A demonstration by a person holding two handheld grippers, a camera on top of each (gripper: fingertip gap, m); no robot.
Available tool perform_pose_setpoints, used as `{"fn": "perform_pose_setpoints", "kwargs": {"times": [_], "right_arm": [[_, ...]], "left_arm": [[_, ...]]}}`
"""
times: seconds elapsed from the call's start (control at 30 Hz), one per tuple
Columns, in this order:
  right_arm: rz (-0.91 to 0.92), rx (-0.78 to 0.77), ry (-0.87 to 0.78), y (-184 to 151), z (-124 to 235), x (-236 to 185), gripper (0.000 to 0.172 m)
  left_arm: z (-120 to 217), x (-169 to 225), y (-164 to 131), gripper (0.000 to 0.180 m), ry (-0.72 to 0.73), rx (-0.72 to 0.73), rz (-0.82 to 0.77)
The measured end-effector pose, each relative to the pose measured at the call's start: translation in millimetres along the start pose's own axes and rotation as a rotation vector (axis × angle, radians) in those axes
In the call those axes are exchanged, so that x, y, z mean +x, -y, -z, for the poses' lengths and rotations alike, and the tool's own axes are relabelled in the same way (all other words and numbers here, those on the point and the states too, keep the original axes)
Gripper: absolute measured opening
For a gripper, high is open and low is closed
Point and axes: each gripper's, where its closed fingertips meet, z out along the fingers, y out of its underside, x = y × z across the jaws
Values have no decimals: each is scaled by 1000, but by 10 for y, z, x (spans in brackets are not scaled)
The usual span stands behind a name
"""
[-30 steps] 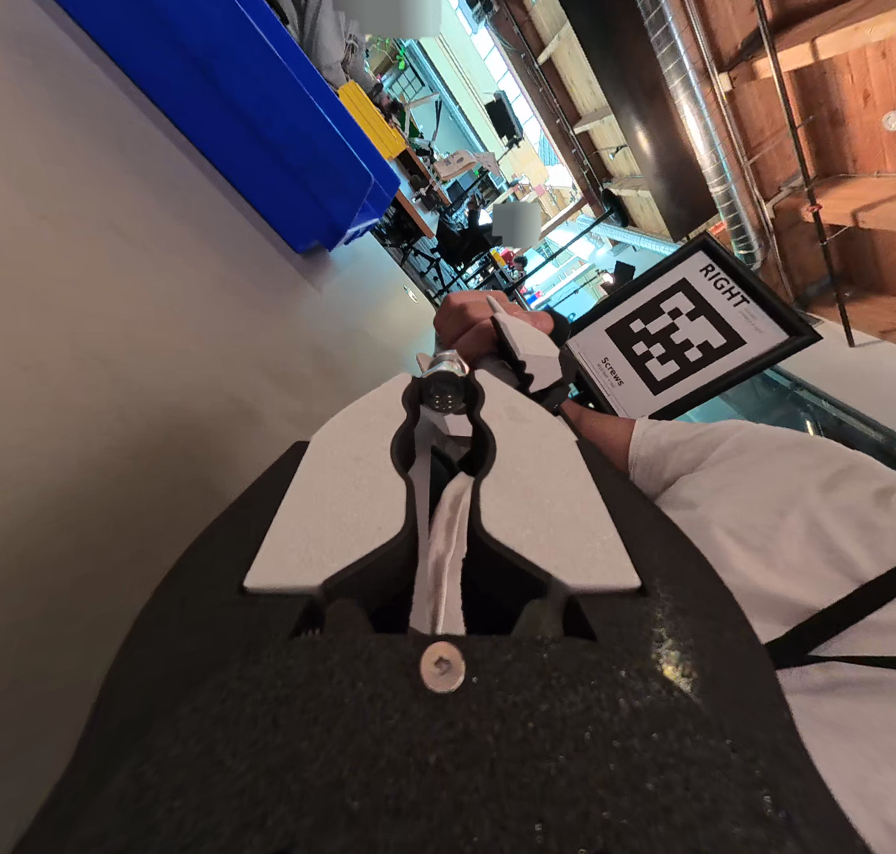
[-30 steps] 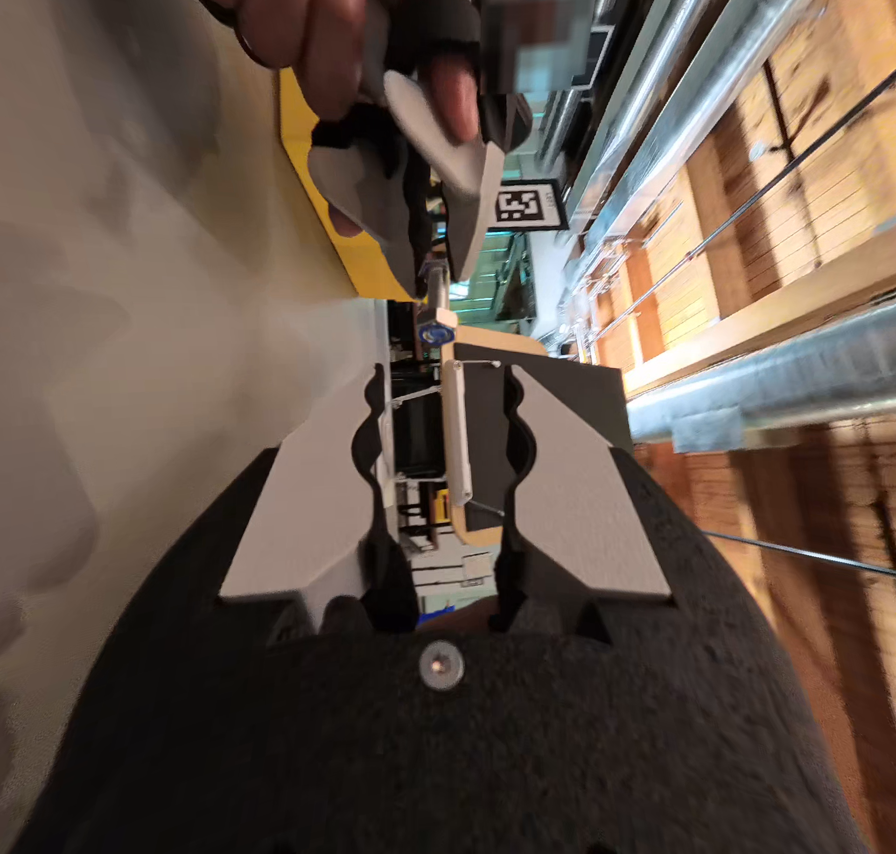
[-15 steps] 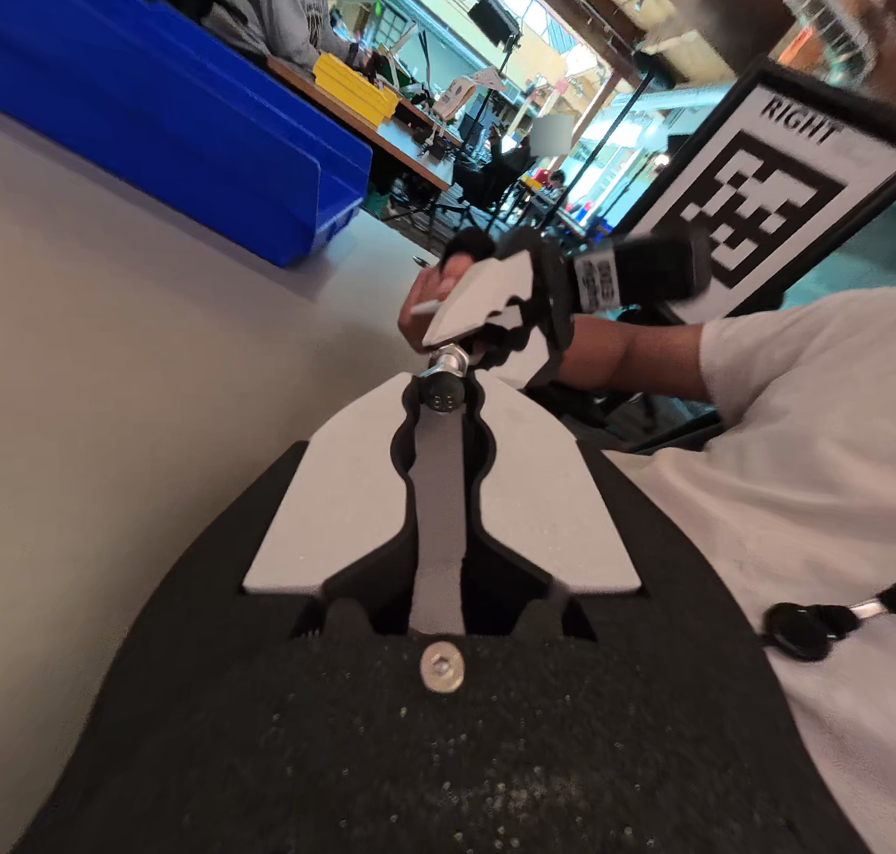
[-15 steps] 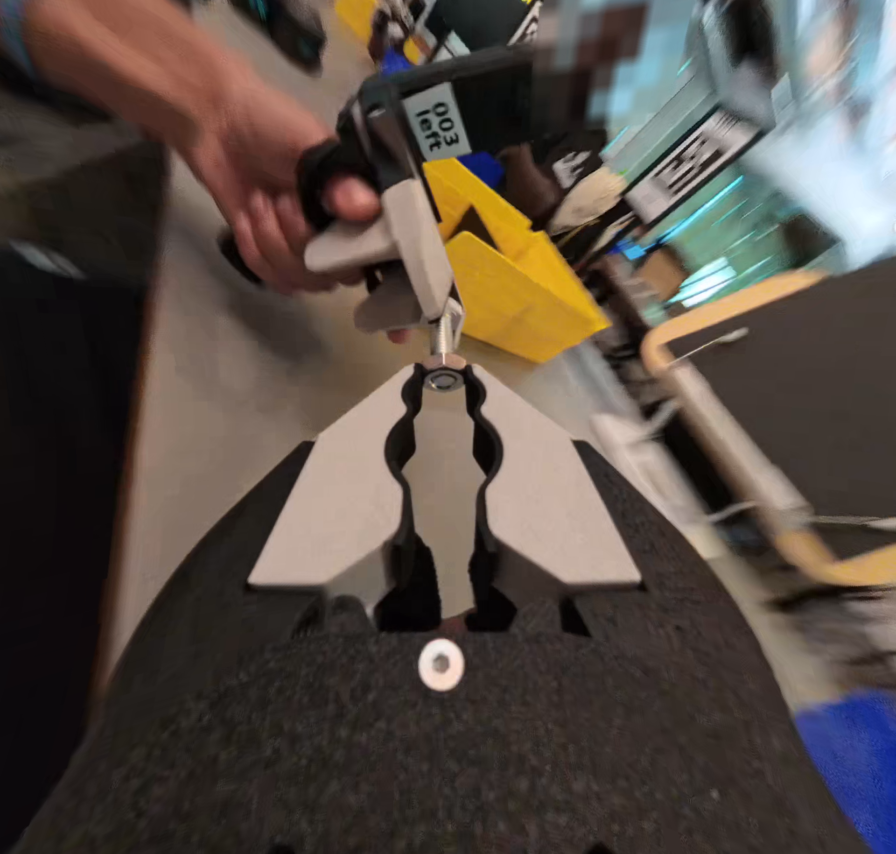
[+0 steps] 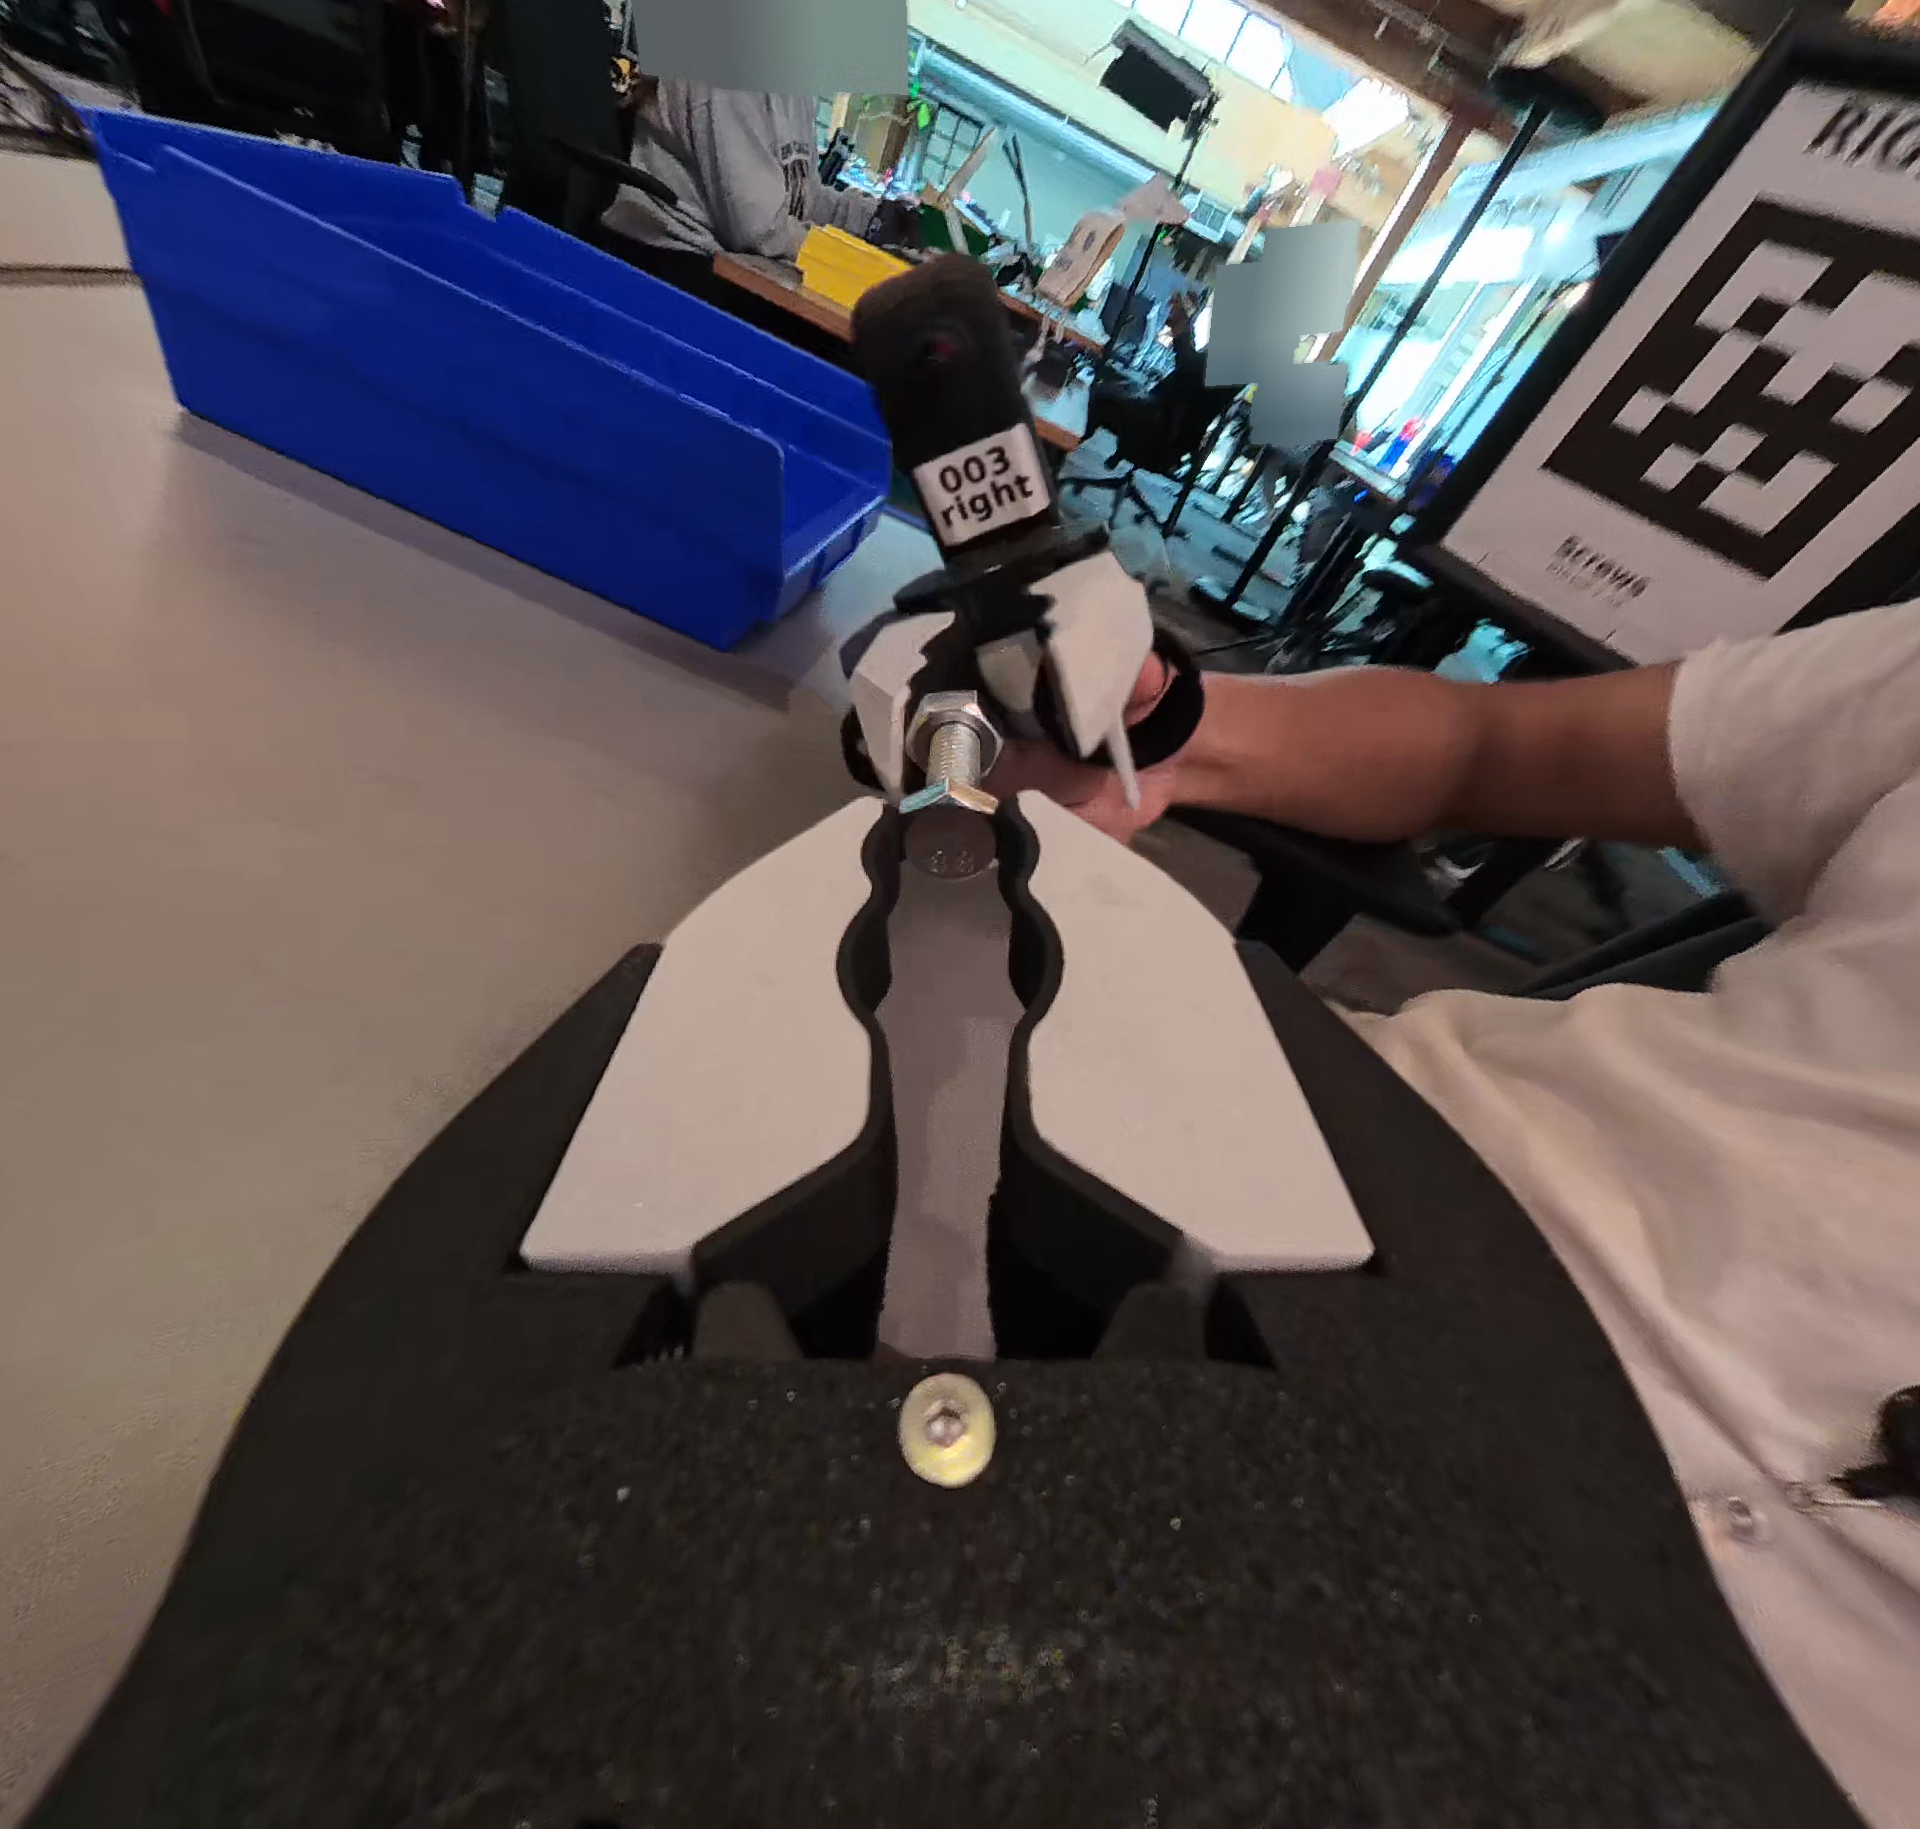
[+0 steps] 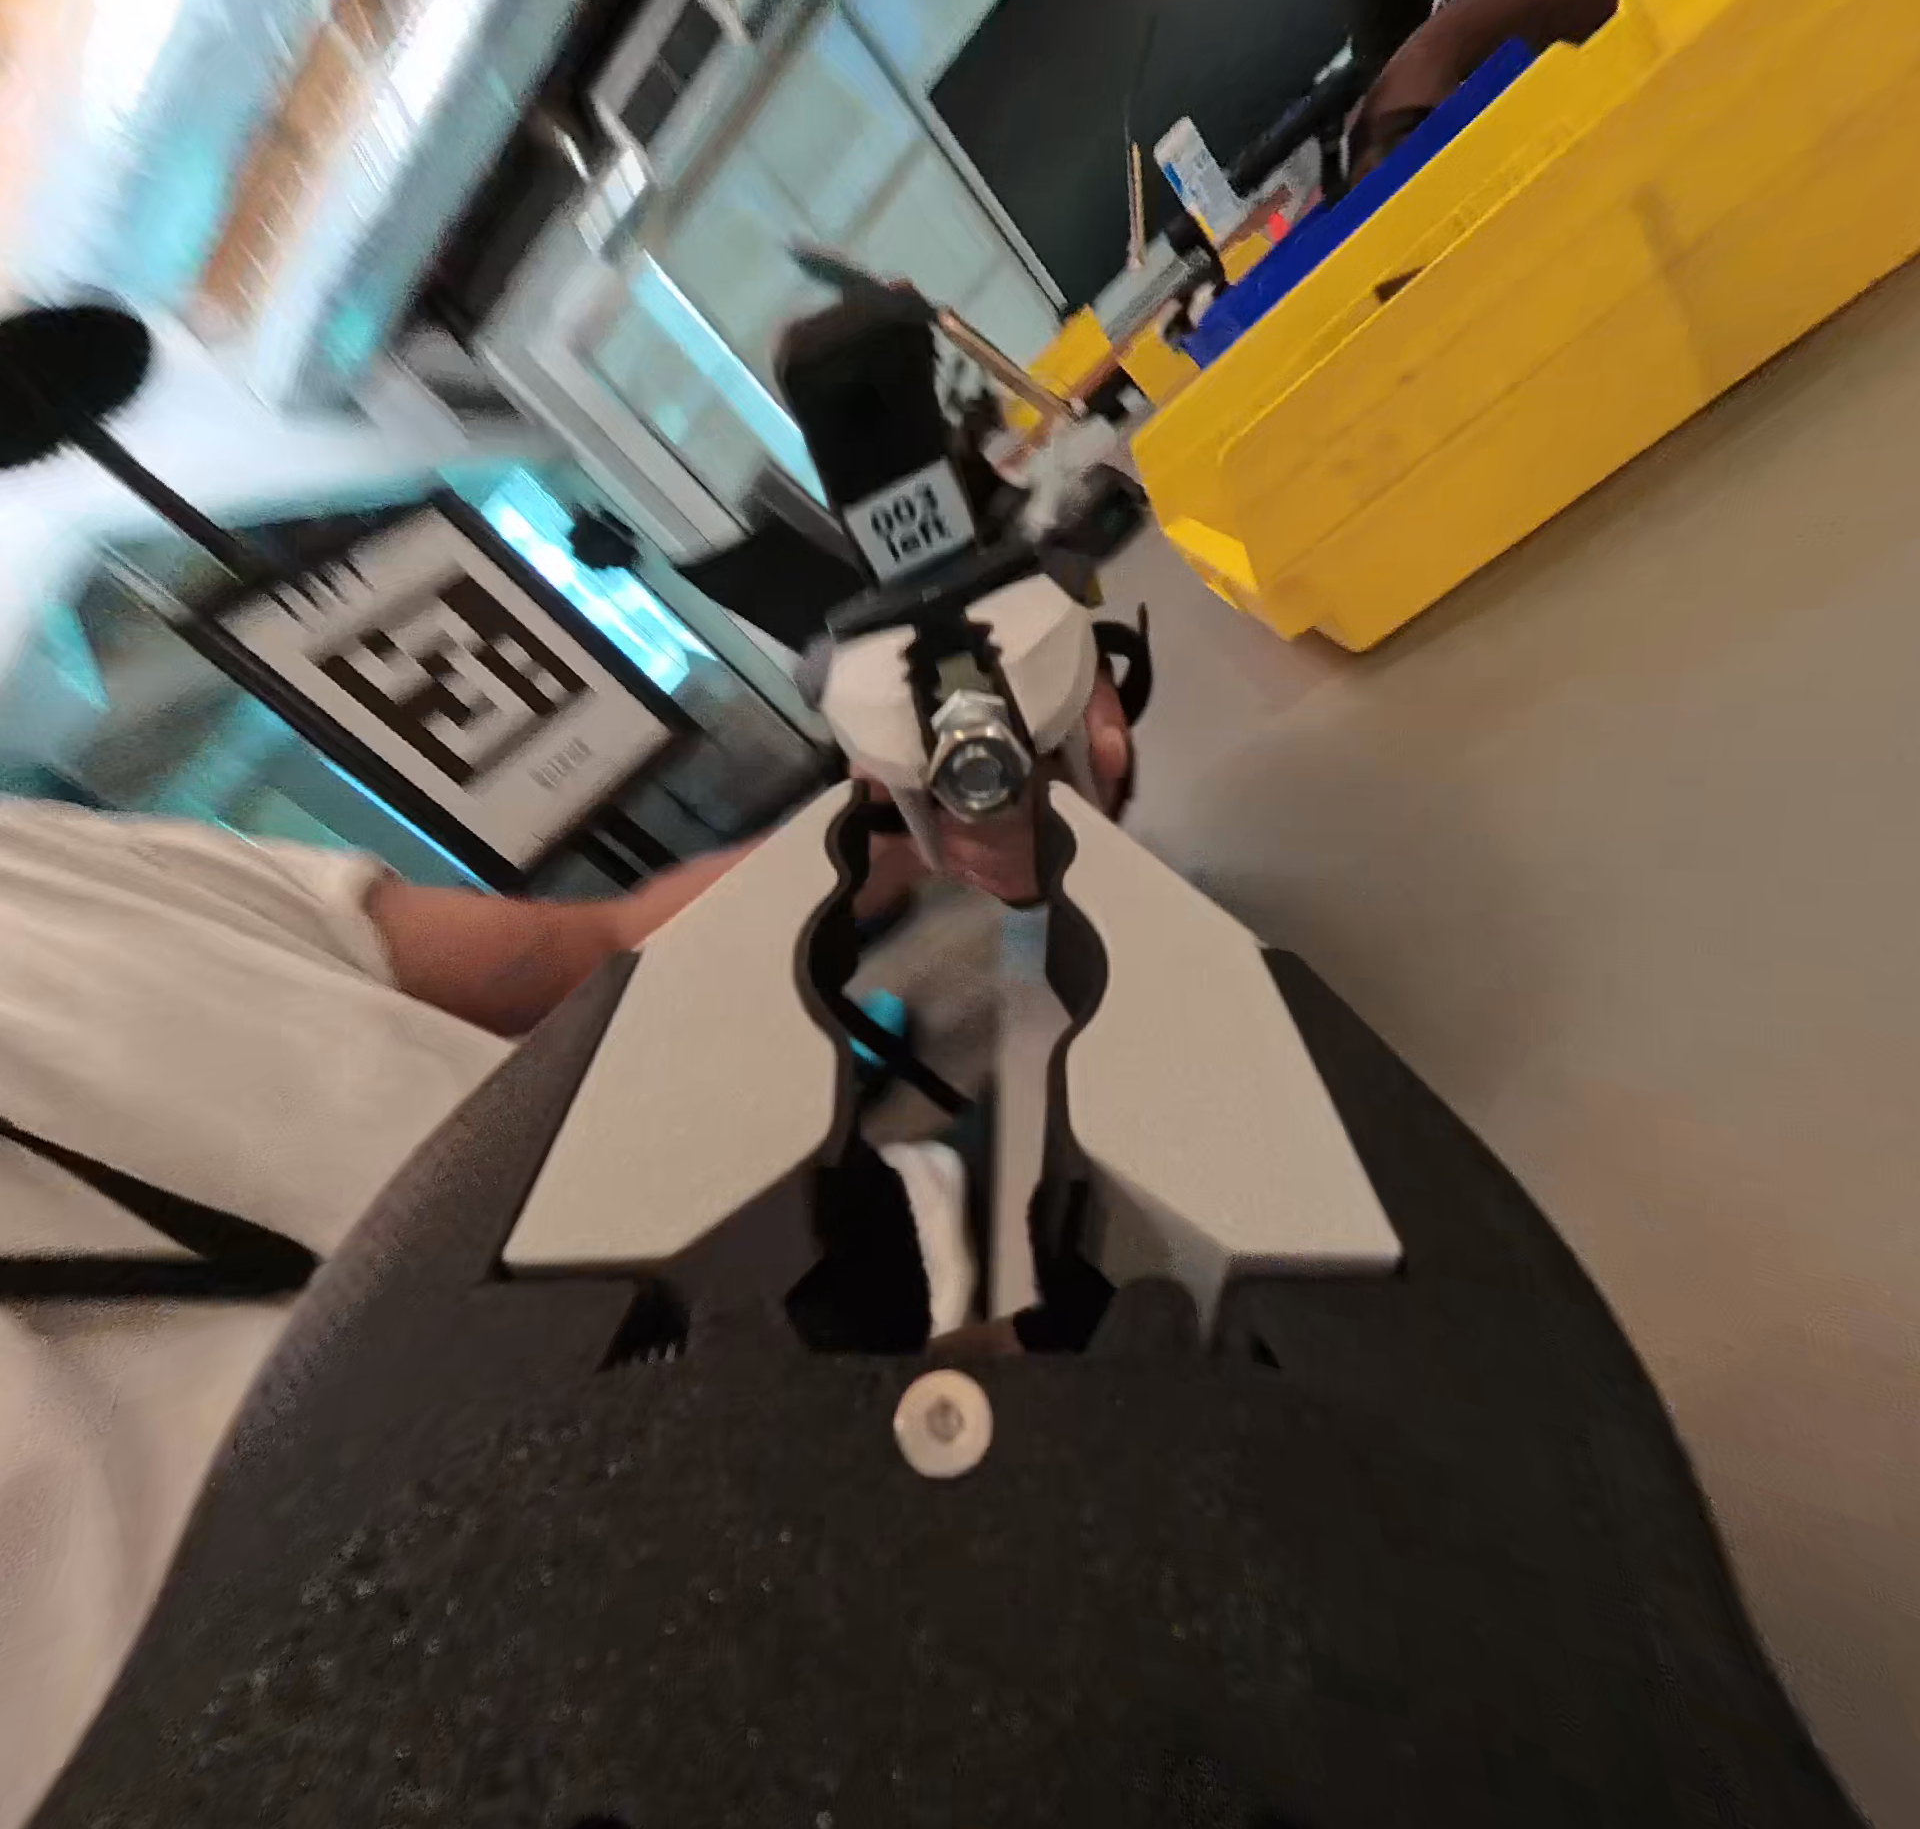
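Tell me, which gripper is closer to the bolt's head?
Left. The left gripper clamps the bolt head between its pads; the right gripper sits farther up the thread, open by the nut.

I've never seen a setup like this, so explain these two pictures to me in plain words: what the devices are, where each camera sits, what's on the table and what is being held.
There is no robot here. A person holds a two-finger gripper in each hand, and each carries a camera that looks along its own fingers. One picture comes from the left gripper, the other from the right gripper. Each view also shows the other gripper facing it. The left gripper is shut on the head of a silver bolt, which has a nut on its thread. The right gripper's fingers stand open on either side of that nut. A blue bin and a yellow bin sit on the grey table.
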Motion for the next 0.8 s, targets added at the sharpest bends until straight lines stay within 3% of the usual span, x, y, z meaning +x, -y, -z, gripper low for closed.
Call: {"fn": "perform_pose_setpoints", "kwargs": {"times": [0.1,0.17,0.23,0.3,0.43,0.57,0.63,0.7,0.8], "right_arm": [[435,-139,-191,-123,75,106,36],[844,-217,-311,-162,128,118,36],[1258,-215,-450,-98,167,64,33],[1604,-229,-500,-113,156,-67,27],[2043,-319,-575,-213,126,-139,29],[2220,-364,-590,-293,87,-141,28],[2254,-365,-594,-306,83,-149,18],[2196,-386,-586,-310,91,-113,18],[1935,-359,-533,-308,86,-120,19]], "left_arm": [[27,62,36,18,-86,25,80],[56,134,38,18,-171,28,148],[80,214,2,17,-270,9,231],[63,198,-36,17,-266,-6,236],[11,291,-161,17,-298,-86,222],[-45,327,-259,17,-304,-136,225],[-61,339,-283,17,-306,-149,224],[-66,320,-299,17,-291,-157,221],[-65,323,-290,17,-287,-153,193]]}}
